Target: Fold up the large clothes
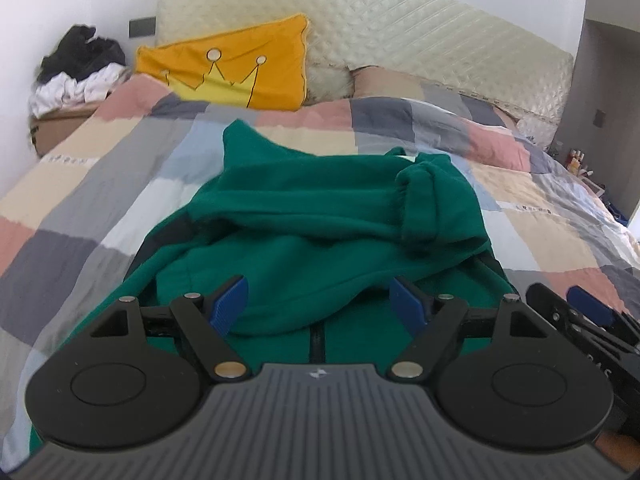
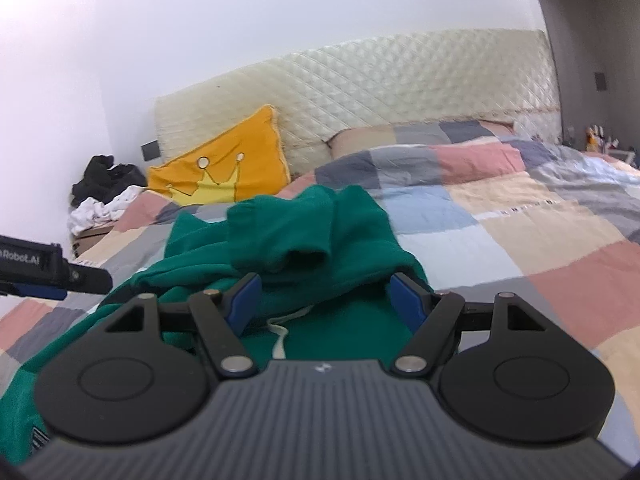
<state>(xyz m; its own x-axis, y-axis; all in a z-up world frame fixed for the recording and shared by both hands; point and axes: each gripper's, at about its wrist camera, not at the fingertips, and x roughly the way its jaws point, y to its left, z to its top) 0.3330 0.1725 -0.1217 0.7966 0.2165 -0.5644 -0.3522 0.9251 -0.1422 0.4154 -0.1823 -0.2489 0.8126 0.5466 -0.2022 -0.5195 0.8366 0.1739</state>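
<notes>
A green zip hoodie lies on the patchwork bedspread, its sleeves folded across the body, one cuff resting on the right. My left gripper is open just above the hoodie's near part, over the zip. My right gripper is open above the hoodie near a white drawstring. The right gripper also shows at the right edge of the left wrist view; the left gripper body shows at the left edge of the right wrist view.
An orange crown pillow leans on the quilted cream headboard. A pile of black and white clothes sits on a box at the far left. Small items stand on a surface at the far right.
</notes>
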